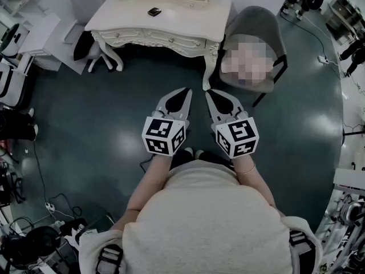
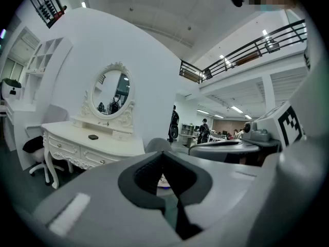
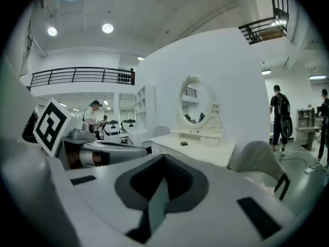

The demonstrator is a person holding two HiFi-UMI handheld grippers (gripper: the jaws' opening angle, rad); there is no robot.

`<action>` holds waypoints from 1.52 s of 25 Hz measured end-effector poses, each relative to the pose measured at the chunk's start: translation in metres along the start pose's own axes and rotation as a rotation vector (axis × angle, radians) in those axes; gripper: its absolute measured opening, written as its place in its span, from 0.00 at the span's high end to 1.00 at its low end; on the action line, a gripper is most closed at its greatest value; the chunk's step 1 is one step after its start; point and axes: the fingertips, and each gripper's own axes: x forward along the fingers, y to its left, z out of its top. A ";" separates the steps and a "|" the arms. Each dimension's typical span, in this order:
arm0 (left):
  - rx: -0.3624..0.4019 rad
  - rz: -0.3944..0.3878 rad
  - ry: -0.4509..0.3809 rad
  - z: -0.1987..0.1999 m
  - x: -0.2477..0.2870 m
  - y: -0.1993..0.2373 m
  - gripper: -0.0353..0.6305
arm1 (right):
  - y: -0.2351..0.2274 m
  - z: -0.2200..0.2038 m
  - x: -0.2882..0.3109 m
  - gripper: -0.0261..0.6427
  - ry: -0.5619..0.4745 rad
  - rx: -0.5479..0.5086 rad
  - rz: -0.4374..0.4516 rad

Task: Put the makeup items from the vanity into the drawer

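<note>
**Approach to the vanity, both tools empty**

The left hand-held gripper (image 1: 183, 93) has its jaws pressed together on nothing and is held over the dark floor (image 1: 85, 124). The small dark makeup item (image 1: 154, 11) lies well ahead of it and a little to its left, on the white table (image 1: 188, 13) below the oval mirror (image 2: 111, 92). The drawer (image 1: 171, 39) in the table's front looks closed. The right hand-held gripper (image 1: 211, 95) sits just beside the left one, with its jaws also together and empty, and a grey chair (image 1: 259, 24) stands ahead to its right. The task appears not yet started. The likely next move is to close the distance to the table, spread one pair of jaws, and either pull the drawer open or pick up the item.
</note>
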 end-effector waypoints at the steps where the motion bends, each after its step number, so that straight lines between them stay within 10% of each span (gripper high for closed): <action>1: -0.002 0.002 0.005 -0.002 0.000 0.000 0.93 | 0.000 -0.001 0.000 0.95 0.002 -0.001 -0.001; 38: -0.035 -0.002 0.012 -0.012 0.014 -0.007 0.93 | -0.013 -0.006 0.004 0.95 -0.013 0.051 0.033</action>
